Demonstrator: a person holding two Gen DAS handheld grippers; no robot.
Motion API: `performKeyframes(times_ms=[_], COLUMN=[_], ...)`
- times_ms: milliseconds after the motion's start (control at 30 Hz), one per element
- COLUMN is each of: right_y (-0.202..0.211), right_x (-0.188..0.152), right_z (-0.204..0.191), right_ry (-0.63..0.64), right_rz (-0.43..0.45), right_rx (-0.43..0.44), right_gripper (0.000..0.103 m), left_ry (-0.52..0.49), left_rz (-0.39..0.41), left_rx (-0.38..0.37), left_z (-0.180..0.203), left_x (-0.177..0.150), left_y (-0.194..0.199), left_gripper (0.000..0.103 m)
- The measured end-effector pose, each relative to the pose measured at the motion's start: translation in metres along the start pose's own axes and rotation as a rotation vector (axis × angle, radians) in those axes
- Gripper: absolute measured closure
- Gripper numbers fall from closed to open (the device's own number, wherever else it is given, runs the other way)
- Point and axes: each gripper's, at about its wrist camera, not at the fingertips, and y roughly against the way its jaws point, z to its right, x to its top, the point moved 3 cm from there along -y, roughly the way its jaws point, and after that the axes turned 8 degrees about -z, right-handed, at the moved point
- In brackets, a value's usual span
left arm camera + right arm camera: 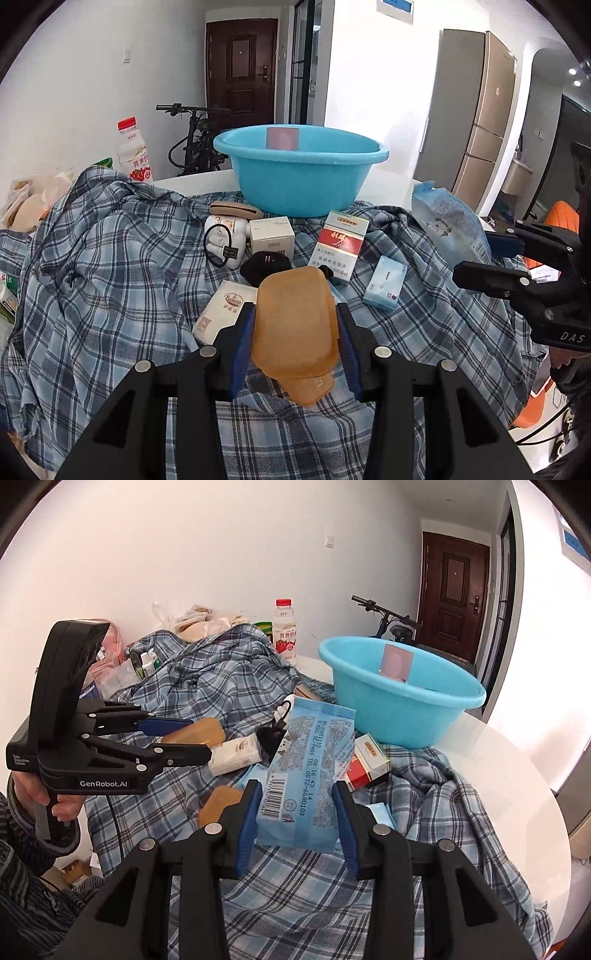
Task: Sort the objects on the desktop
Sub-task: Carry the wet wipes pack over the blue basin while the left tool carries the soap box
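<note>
My left gripper (pixel 295 321) is shut on an amber translucent soap-like block (pixel 295 325) and holds it above the plaid cloth (pixel 110 280). It also shows in the right wrist view (pixel 184 738). My right gripper (pixel 297 805) is shut on a light blue snack packet (pixel 306 768), also seen at the right of the left wrist view (pixel 450 225). A blue plastic basin (pixel 299 166) stands at the back with a small pink card inside. On the cloth lie a red-and-white carton (pixel 338 247), a white box (pixel 272 236), a small blue tissue pack (pixel 386 282) and a white packet (pixel 225 310).
A red-capped drink bottle (pixel 133 151) and plastic bags (pixel 29 203) stand at the back left. A second amber block (pixel 218 805) lies on the cloth. The white round table's edge (pixel 517 775) curves at the right. A bicycle (pixel 195 140) leans behind the table.
</note>
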Motion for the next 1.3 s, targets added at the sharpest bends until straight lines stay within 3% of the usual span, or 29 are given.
performKeyframes(times_ms=[467, 1100, 1300], right_y=[0.022, 0.024, 0.021], right_x=[0.033, 0.096, 0.124], right_z=[0.023, 0.071, 0.083], right_ry=[-0.027, -0.119, -0.119], right_rz=[0.111, 0.200, 0.220], right_rx=[-0.074, -0.128, -0.148], right_gripper=[0.065, 0.065, 0.065], left_ry=[-0.012, 0.007, -0.034], left_rz=[0.013, 0.135, 0.176], left_rx=[-0.017, 0.007, 0.037], left_z=[0.003, -0.009, -0.001], left_x=[0.041, 0.129, 0.155], left_y=[-0.007, 0.007, 0.013], left_gripper=[0.059, 0.059, 0.059])
